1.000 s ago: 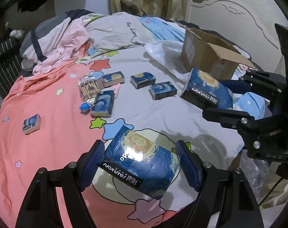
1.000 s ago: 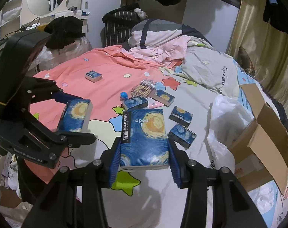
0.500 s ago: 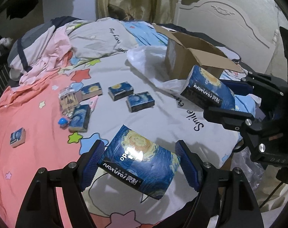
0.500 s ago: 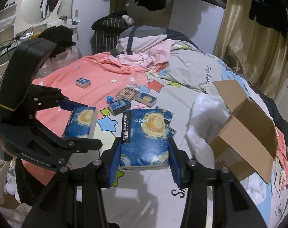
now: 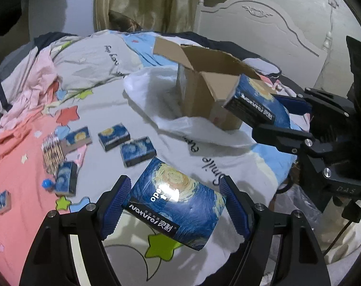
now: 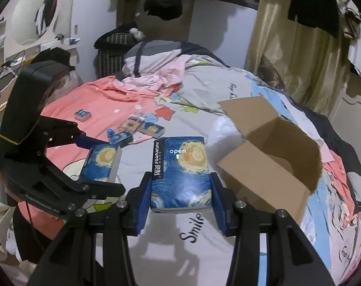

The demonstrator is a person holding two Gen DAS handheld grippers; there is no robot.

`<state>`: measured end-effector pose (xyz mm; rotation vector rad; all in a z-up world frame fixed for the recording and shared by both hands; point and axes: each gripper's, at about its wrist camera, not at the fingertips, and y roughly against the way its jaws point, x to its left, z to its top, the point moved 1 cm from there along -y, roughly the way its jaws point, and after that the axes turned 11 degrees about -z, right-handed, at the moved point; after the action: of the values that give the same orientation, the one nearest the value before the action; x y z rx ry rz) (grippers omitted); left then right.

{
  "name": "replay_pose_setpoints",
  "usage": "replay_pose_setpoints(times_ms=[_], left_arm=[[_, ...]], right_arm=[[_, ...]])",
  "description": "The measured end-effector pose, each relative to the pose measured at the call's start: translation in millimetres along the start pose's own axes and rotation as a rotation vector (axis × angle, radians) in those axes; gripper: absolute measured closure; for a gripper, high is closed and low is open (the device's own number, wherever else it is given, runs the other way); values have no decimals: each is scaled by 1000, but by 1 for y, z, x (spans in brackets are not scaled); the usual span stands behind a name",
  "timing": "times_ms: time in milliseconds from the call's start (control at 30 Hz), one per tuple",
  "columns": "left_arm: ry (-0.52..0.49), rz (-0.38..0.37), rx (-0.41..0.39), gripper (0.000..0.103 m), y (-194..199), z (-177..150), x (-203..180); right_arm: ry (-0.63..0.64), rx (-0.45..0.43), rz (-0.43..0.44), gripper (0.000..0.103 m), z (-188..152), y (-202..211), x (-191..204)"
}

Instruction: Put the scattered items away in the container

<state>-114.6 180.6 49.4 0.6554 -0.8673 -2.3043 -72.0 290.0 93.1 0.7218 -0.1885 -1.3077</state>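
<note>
Left wrist view: the left gripper has its fingers clamped on a blue tissue pack, held above the bed. At 1 o'clock the right gripper grips a second pack touching a flap of the open cardboard box. Small packs lie scattered at 10 o'clock.

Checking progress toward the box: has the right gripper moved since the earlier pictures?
Yes. The right gripper, shut on its tissue pack, has come closer to the open cardboard box, which now looms larger beside it.
</note>
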Motion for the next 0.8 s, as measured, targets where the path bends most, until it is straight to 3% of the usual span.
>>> replay_pose_setpoints(times_ms=[333,800], left_arm=[[-13,-74,-33,25,-2,36,-9],[-68,-106,-18,25,-39,75,-33]], right_arm=[[-22,-9,-34,60,7,-1,-30],[-75,-7,-81,60,2,-9,-74]])
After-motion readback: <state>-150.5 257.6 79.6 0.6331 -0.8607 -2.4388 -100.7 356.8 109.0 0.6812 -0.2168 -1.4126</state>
